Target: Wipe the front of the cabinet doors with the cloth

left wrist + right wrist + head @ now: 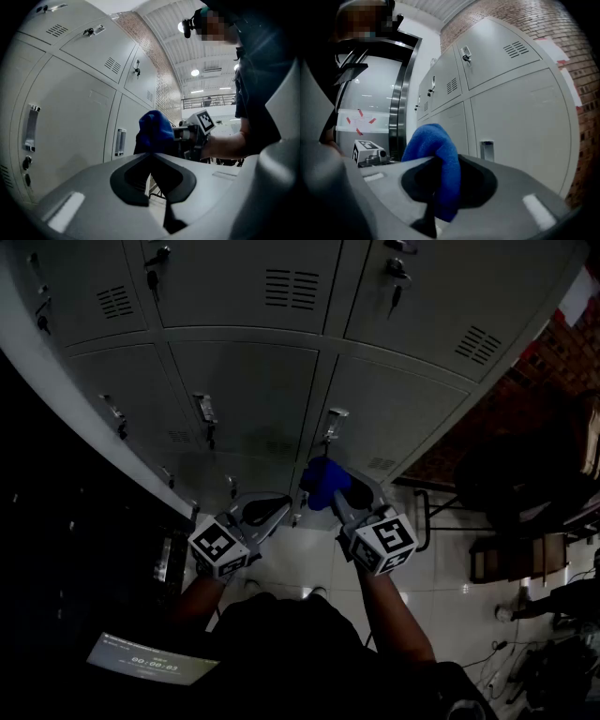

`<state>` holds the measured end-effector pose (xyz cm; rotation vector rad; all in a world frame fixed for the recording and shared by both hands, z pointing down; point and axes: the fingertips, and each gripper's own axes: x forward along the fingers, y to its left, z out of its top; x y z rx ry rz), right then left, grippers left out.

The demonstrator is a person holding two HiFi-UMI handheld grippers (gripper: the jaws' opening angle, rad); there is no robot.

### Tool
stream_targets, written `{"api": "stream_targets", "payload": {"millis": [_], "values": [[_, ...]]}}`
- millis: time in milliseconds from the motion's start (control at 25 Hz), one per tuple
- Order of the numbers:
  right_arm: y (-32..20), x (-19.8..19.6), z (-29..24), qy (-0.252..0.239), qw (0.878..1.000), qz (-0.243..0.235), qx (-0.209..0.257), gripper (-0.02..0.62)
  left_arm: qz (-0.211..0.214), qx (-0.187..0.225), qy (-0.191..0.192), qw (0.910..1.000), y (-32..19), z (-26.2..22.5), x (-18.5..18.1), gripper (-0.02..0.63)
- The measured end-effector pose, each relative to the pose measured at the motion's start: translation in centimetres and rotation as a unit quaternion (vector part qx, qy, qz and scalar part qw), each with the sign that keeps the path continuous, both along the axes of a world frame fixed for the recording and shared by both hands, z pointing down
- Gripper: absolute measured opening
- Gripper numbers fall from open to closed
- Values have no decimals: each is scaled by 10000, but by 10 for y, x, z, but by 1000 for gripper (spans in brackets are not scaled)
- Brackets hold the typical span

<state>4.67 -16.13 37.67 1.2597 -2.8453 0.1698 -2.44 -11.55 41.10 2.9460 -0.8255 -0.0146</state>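
Right gripper (440,185) is clamped on the blue cloth (433,150), which bunches up over its jaws. Left gripper (151,157) has its jaws pressed together with nothing in them. In the head view the cloth sits mid-frame, just below a door handle (335,423) on the grey cabinet doors (253,381). It's too dark there to tell if it touches the door. The brick wall (562,28), upper right, only comes out clearly in the right gripper view.

Locker room, industrial building.
Grey metal cabinet doors (248,381) with vents and keys, brick wall (562,28), tiled floor (309,563).
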Motion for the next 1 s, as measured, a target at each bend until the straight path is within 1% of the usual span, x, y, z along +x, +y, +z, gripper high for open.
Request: {"api": "stream_targets", "payload": {"millis": [240, 480, 640, 800, 1000], "values": [[-39, 4, -49, 91, 9992, 291, 268, 69, -11, 4, 7, 10000, 0, 0, -11, 3], [-81, 9, -90, 172, 9973, 577, 414, 69, -46, -4, 13, 10000, -1, 0, -17, 3], [-101, 13, -113, 91, 9951, 781, 592, 69, -67, -1, -8, 10000, -1, 3, -22, 3], [-119, 16, -121, 74, 9942, 904, 584, 69, -102, -14, 20, 9999, -4, 1, -24, 3], [-122, 16, -122, 50, 9941, 894, 619, 69, -114, -46, 11, 9999, -6, 4, -25, 3]]}}
